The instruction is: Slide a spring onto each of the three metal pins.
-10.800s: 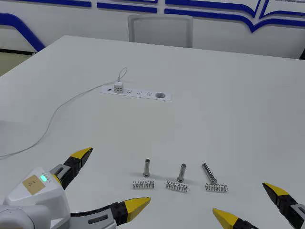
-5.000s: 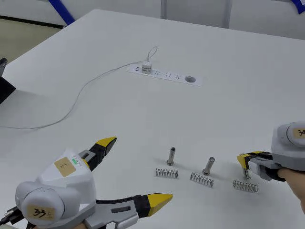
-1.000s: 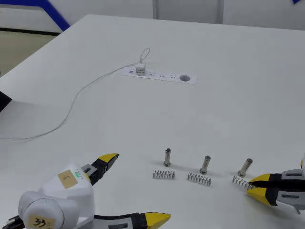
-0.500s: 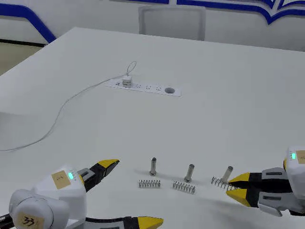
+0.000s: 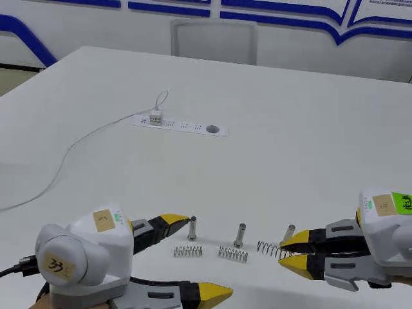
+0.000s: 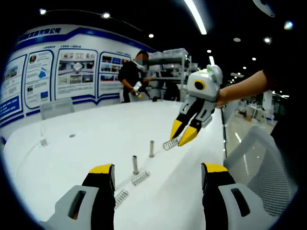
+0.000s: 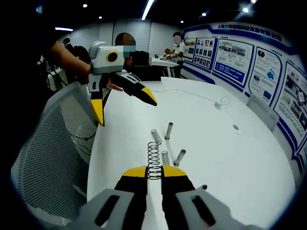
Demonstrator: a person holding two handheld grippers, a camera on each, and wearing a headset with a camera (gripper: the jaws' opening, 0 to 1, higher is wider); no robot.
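Head view has three pins standing in a row on the white table (image 5: 309,129): left pin (image 5: 192,228), middle pin (image 5: 240,235) and right pin (image 5: 290,232). The left spring (image 5: 187,251) lies flat just in front of the left pin, and the middle spring (image 5: 232,254) lies flat just in front of the middle pin; both pins are bare. The right gripper (image 5: 290,251) comes in from the right with its jaws pressed onto one end of the held spring (image 5: 269,248). That spring sticks out level from the tips, just beside the right pin. The left gripper (image 5: 193,257) sits low at the near left with its jaws spread wide, one tip close to the left pin and nothing between them. Farther back lie a power strip (image 5: 180,125) and its cable (image 5: 71,148), with a chair (image 5: 214,40) beyond the table edge.

Right gripper view looks along the held spring (image 7: 153,160), pinched between the yellow tips of the right gripper (image 7: 154,173), with the spread left gripper (image 7: 127,112) beyond. Left gripper view shows the wide jaws of the left gripper (image 6: 158,170), and the right gripper (image 6: 178,139) carrying the held spring (image 6: 169,143) above the table
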